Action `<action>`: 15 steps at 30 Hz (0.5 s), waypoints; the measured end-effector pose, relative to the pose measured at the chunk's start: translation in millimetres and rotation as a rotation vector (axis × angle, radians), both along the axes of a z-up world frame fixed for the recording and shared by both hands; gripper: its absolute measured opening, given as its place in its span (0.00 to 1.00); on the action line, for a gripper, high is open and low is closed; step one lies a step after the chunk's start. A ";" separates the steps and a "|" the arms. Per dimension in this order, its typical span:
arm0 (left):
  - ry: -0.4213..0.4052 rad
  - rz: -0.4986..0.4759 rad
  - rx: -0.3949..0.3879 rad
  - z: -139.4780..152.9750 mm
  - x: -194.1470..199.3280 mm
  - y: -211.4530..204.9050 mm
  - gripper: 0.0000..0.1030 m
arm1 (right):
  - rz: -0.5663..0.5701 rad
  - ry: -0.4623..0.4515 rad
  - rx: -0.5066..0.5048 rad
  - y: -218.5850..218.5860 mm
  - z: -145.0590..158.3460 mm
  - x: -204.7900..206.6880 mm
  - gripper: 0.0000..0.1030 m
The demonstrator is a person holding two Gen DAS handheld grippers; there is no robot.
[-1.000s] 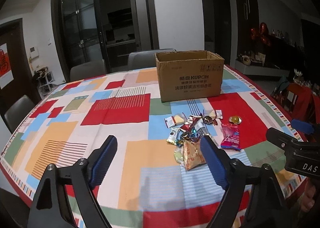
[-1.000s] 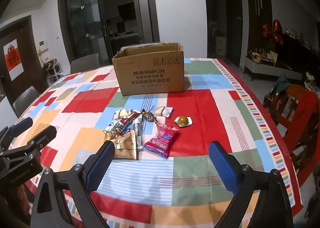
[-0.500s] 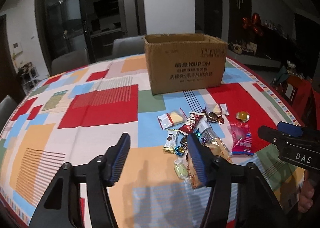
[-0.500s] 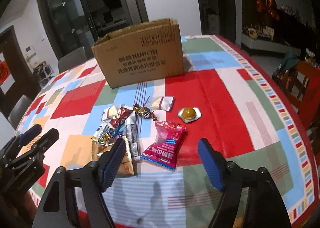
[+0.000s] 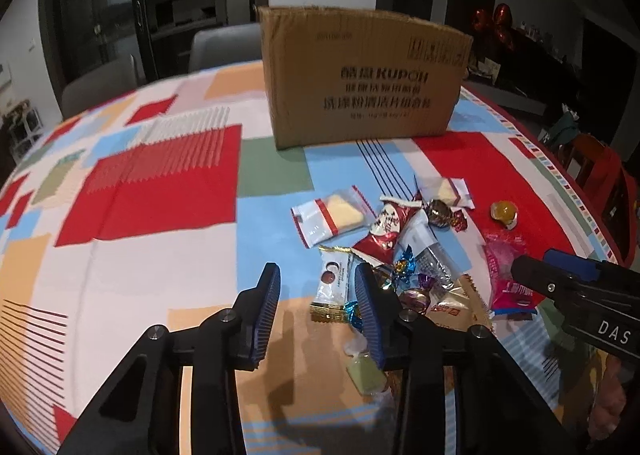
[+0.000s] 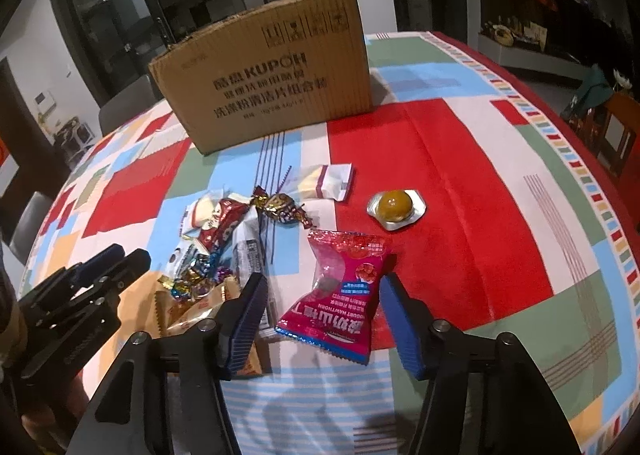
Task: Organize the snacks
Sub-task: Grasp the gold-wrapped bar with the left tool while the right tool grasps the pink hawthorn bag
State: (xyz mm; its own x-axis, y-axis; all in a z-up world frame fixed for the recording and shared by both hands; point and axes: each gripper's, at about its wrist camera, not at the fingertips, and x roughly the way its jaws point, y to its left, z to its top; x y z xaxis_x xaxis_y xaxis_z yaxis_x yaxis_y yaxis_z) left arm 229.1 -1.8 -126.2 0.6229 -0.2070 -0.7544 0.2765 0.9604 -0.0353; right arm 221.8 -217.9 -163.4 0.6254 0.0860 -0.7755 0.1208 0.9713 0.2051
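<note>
A pile of wrapped snacks lies on the patchwork tablecloth in front of an open cardboard box, which also shows in the right wrist view. My left gripper is open and empty, low over the near left edge of the pile, with a white-and-gold packet between its fingers. My right gripper is open and empty, straddling a pink hawthorn packet. A yellow jelly cup lies apart to the right.
The round table has a colourful cloth. Grey chairs stand behind it. A red chair stands at the right edge. Each gripper shows in the other's view: the right one, the left one.
Both grippers have moved forward and down toward the snack pile. Both jaws have narrowed but stay open. The snacks have not moved.
</note>
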 end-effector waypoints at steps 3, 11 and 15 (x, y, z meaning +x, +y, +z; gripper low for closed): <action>0.038 -0.009 -0.013 -9.1 5.5 -1.3 0.34 | -0.005 0.016 0.010 -0.6 -5.0 3.9 0.55; 0.058 -0.008 -0.016 -19.6 17.6 -6.7 0.30 | -0.003 0.024 0.013 0.0 -10.9 9.9 0.53; 0.071 -0.005 -0.022 -22.4 23.1 -8.1 0.28 | 0.001 0.032 0.014 1.7 -14.1 12.7 0.50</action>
State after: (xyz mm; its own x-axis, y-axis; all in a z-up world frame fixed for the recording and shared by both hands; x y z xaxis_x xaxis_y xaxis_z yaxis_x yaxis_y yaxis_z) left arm 252.3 -9.9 -148.6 0.5672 -0.2270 -0.7917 0.2770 0.9578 -0.0762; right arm 234.5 -216.2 -177.6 0.6003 0.0981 -0.7937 0.1263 0.9684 0.2152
